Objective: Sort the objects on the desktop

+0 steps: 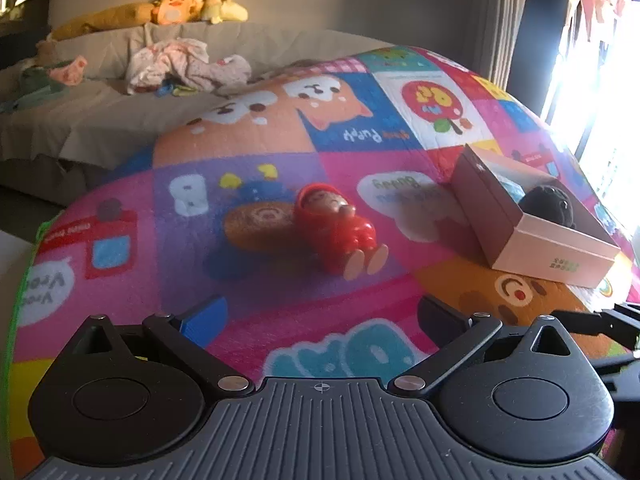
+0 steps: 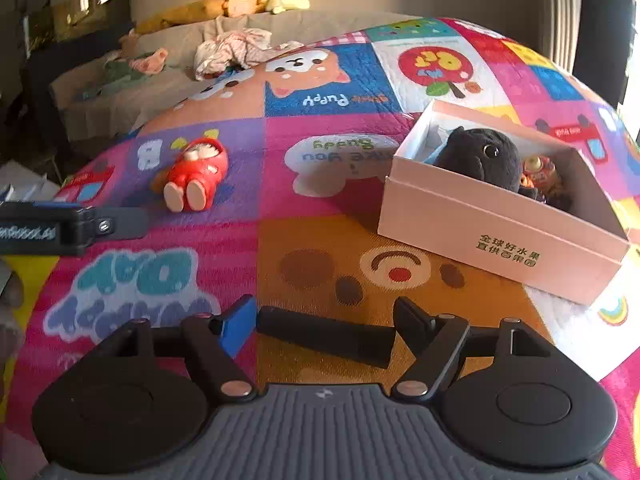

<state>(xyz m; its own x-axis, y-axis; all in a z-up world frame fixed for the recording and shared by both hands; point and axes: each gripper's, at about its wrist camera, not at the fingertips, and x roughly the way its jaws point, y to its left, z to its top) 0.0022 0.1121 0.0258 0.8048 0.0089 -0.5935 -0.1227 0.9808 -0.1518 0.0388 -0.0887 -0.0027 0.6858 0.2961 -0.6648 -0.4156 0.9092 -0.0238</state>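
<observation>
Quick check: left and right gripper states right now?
Left gripper: open, holding nothing.
Right gripper: open, straddling the black cylinder, not gripping it.

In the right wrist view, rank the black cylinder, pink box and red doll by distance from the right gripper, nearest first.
1. Black cylinder: lying between the open fingers of the right gripper.
2. Pink box: ahead, right.
3. Red doll: farther ahead, left.

Red figurine (image 1: 336, 228), pink box (image 2: 492, 224), multicoloured cartoon-patterned mat (image 2: 320, 184).
</observation>
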